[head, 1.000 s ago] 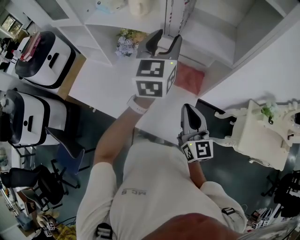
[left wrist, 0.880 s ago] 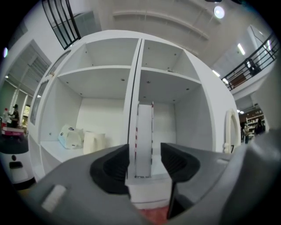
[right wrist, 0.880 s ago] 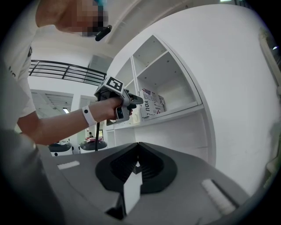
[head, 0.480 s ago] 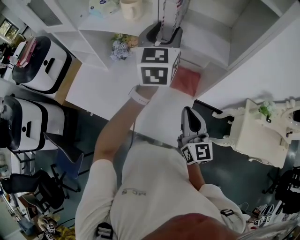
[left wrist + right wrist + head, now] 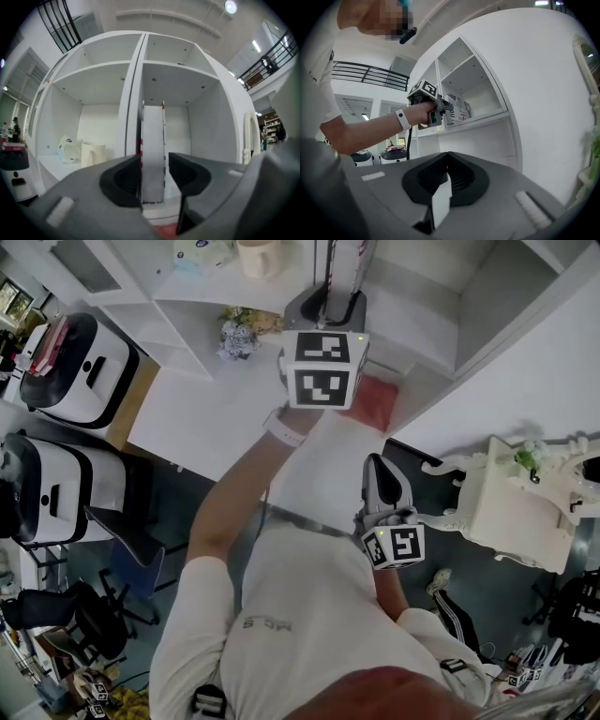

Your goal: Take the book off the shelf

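The book (image 5: 152, 154) stands upright in the white shelf (image 5: 187, 93), its pale spine with red-marked edges facing me. My left gripper (image 5: 153, 173) is raised to it with the spine between its jaws. The jaws are closing: the left pad lies at the book's edge and a thin gap shows at the right pad. From the head view, the left gripper (image 5: 323, 306) reaches into the compartment under the book (image 5: 345, 263). The right gripper view shows that gripper (image 5: 440, 112) at the patterned book (image 5: 458, 110). My right gripper (image 5: 380, 465) hangs low by my body, shut and empty (image 5: 447, 159).
A cream mug (image 5: 258, 254) and a white packet (image 5: 68, 150) sit in the compartment to the left. A flower bunch (image 5: 239, 329) and a pink cloth (image 5: 375, 399) lie on the lower ledge. An ornate white stand (image 5: 516, 502) is at the right; white pod units (image 5: 84, 357) at the left.
My left gripper has pushed further into the shelf, so the book now stands between its jaws. The right gripper has stayed where it was.
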